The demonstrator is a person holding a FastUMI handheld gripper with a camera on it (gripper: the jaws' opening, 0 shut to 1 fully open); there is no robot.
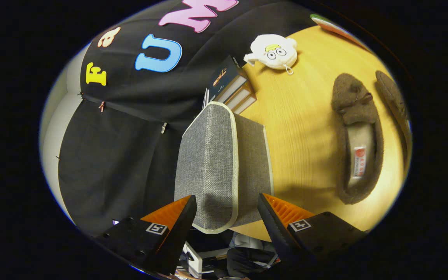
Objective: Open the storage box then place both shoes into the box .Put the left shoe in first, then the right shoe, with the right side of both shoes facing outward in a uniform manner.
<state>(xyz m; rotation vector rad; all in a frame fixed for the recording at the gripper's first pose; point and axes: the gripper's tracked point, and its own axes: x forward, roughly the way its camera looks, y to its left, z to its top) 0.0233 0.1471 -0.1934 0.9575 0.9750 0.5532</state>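
1. While my gripper [227,217] is spread wide and holds nothing, the grey box [222,163] sits between and just ahead of the fingers, lid still down.
2. Its long axis runs straight away from me, so the lid's near edge is what I'd judge comes next.
3. Beyond, off to the side on the table [301,116], both shoes [358,140] lie lengthwise, well apart from the box.

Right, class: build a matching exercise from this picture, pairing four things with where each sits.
Things:
1. grey fabric storage box
2. brown fuzzy shoe
3. white plush toy with eyes
4. stack of books

Places:
A. on the yellow wooden table, beyond the books
B. between the open gripper fingers
C. just behind the box
D. on the table, beside the box

Pairs: 1-B, 2-D, 3-A, 4-C
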